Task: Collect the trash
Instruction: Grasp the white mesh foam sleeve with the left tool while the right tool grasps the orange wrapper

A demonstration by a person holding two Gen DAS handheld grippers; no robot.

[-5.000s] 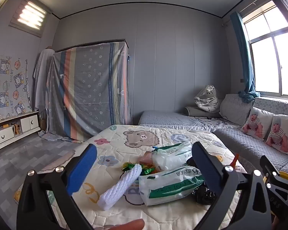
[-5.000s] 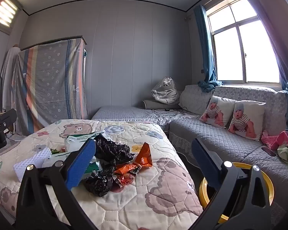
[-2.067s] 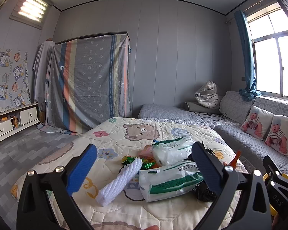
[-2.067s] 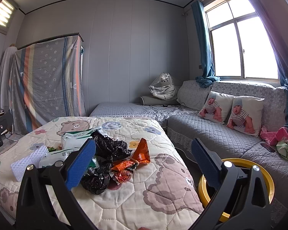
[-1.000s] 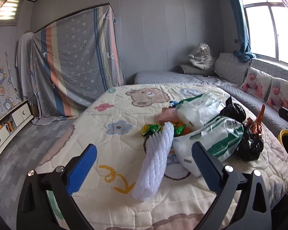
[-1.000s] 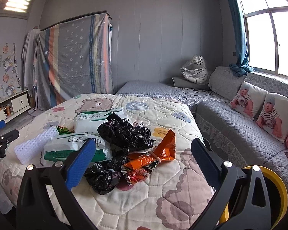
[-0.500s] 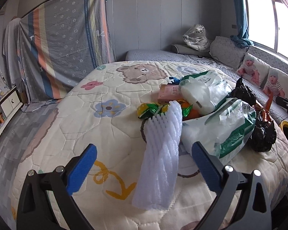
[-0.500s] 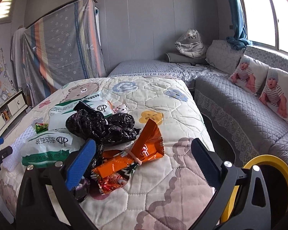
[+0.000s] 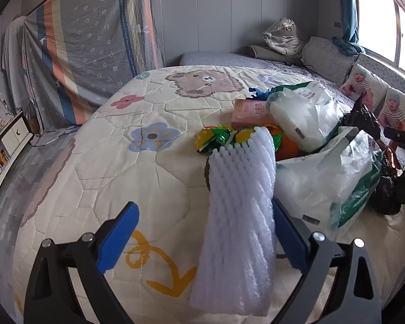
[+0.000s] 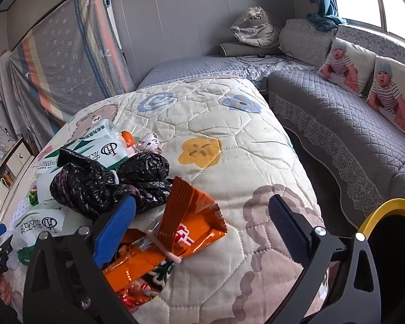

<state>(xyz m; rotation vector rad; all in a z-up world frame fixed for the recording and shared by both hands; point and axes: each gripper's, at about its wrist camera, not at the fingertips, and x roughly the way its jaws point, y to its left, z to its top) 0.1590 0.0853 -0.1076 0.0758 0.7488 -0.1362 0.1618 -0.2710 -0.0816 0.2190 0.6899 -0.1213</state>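
Observation:
A white foam net sleeve (image 9: pixel 239 224) lies on the quilted bed between the open jaws of my left gripper (image 9: pixel 205 239), close to the right finger. Behind it lie green-yellow wrappers (image 9: pixel 216 137), a pink box (image 9: pixel 251 112) and white-green plastic bags (image 9: pixel 334 183). In the right wrist view an orange snack bag (image 10: pixel 175 232) lies between the open jaws of my right gripper (image 10: pixel 202 232), beside the left finger. Black plastic bags (image 10: pixel 108 181) and white-green bags (image 10: pixel 94 148) lie behind it.
A yellow-rimmed black bin (image 10: pixel 391 237) stands on the floor right of the bed. A grey sofa (image 10: pixel 345 113) with baby-print cushions runs along the right wall. A white cabinet (image 9: pixel 5 145) stands at the left. A striped cloth (image 9: pixel 94 40) hangs at the back.
Both grippers have tilted down and moved in on the trash pile. The foam sleeve now sits between the left jaws and the orange bag between the right jaws.

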